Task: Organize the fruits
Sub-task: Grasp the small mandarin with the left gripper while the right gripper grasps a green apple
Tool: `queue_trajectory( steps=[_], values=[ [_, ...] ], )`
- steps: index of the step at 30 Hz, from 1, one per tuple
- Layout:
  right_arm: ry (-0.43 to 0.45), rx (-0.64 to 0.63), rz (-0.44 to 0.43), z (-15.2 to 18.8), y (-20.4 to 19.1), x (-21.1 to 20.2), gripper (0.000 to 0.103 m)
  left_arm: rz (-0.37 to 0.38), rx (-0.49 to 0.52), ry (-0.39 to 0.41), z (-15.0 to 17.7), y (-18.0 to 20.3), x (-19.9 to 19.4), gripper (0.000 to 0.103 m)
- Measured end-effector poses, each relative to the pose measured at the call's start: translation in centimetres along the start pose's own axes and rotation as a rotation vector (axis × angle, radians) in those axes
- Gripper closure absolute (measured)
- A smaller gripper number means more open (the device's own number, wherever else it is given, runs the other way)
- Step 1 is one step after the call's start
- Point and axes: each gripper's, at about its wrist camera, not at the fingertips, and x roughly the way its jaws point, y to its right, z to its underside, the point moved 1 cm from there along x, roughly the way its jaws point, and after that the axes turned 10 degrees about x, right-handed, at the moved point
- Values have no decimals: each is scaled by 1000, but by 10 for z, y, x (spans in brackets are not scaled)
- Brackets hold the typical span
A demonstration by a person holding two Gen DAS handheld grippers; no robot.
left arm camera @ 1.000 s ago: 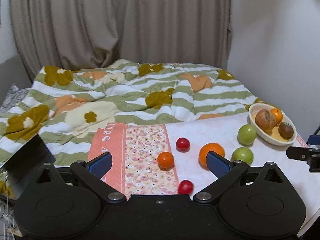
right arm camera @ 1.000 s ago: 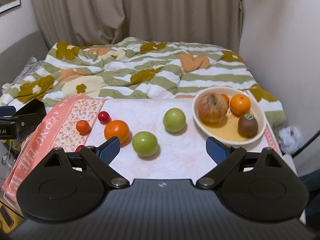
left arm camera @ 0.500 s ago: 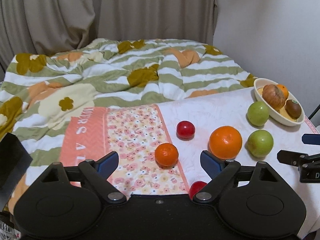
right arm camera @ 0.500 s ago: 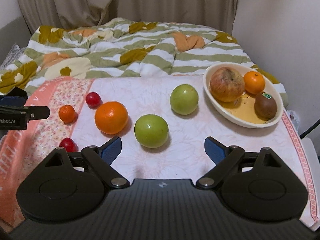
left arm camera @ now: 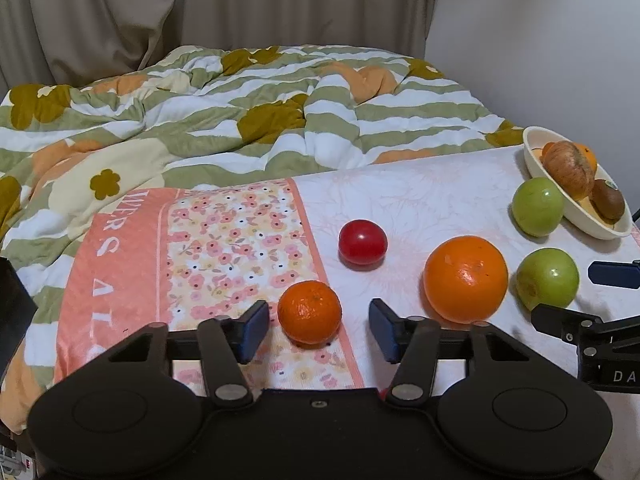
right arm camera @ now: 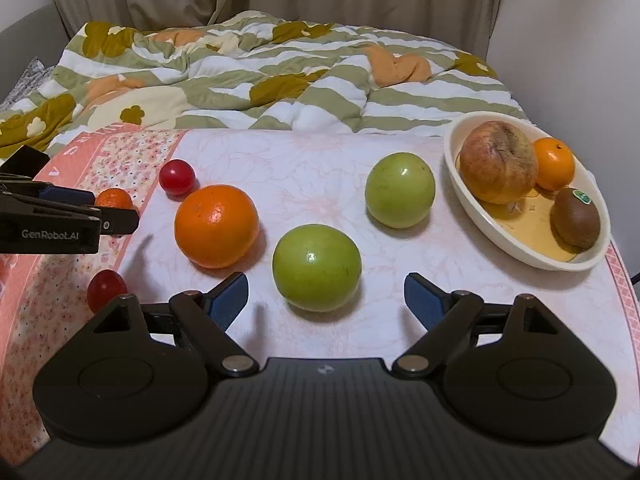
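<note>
- Lower centre, left view: left gripper [left arm camera: 319,330] jaws closing around small mandarin [left arm camera: 309,311] (pads not yet touching).
- Lower centre, right view: right gripper [right arm camera: 326,300] jaws apart, closing, straddling green apple [right arm camera: 316,267].
- Next, I judge: clamp, lift, carry to bowl [right arm camera: 516,252].

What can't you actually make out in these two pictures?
- Near red fruit: right view shows it partly behind the right gripper's body; left view hides nearly all of it under the left gripper.
- Small orange: half covered in the right view by the left gripper's fingers; whether they touch it yet is unclear.
- Bowl: cut by the left view's edge.
- Bowl's small orange: mostly behind the big brown fruit, left view.
</note>
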Motion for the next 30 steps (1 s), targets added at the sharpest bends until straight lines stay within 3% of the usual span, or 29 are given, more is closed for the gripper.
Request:
queue_trajectory(
  steps=[5,21,25,30],
  values=[
    [-20,-9,-5,-1,-1,7,13,-11,6,-16,1,-3,7,63],
    [-24,-14,-12,-4,-7,17,24,-5,-29,-26,10,-11,-1,63],
    [-5,-26,3,-5,-10,18,37,-3,-33,-25,13,-12,-5,63],
    [-7,-13,-3,-4,-6,13,37,-1,-35,-6,18,-11,-17,63]
  ],
)
